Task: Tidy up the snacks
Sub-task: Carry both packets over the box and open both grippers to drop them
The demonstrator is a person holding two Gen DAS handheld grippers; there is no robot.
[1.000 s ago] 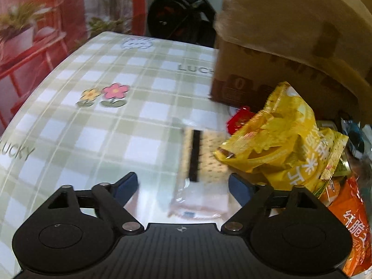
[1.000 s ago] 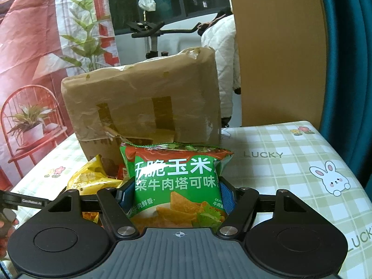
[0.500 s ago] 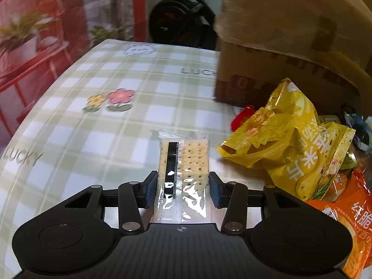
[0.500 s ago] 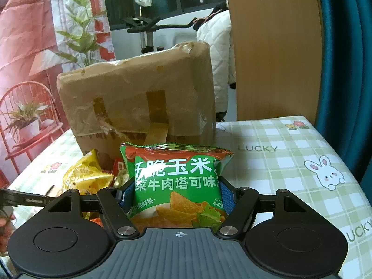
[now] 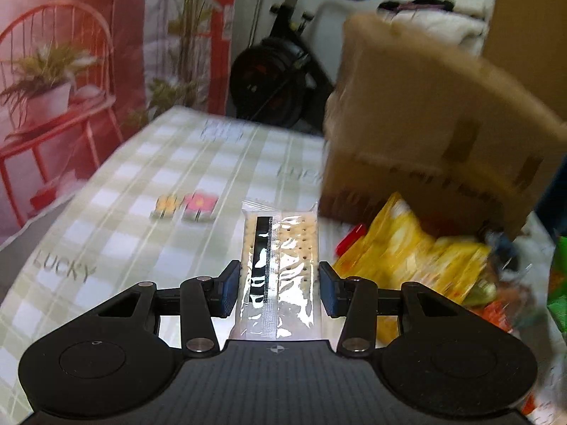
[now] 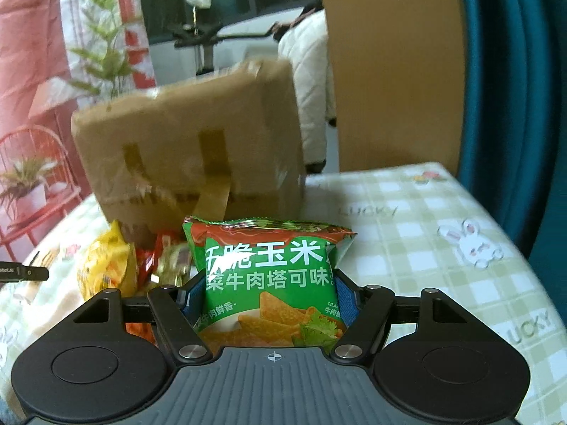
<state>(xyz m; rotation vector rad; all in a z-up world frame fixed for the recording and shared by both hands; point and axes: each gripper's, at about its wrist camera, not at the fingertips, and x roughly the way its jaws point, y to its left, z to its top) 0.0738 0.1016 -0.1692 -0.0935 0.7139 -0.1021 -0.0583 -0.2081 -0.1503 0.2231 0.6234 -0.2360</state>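
Observation:
My left gripper (image 5: 279, 285) is shut on a clear pack of crackers (image 5: 280, 258) with a black stripe, held lifted above the checked tablecloth (image 5: 141, 191). A green bag of corn chips (image 6: 269, 276) stands upright between the blue pads of my right gripper (image 6: 270, 299), which is shut on it. A yellow snack bag (image 5: 418, 262) lies in a pile of snacks to the right of the cracker pack, in front of the cardboard box (image 5: 436, 134). In the right wrist view the same yellow snack bag (image 6: 110, 269) lies left of the green bag, and the cardboard box (image 6: 191, 156) stands behind it.
Red and orange packets (image 6: 152, 265) lie by the yellow bag. An exercise bike (image 5: 280, 81) stands beyond the table's far edge. A teal curtain (image 6: 514, 88) hangs at the right. The tip of the other gripper (image 6: 24, 272) shows at the left edge of the right wrist view.
My left gripper closed on the cracker pack lying on the cloth and lifted it, tilting upward. The right gripper kept hold of the green bag and stayed nearly still.

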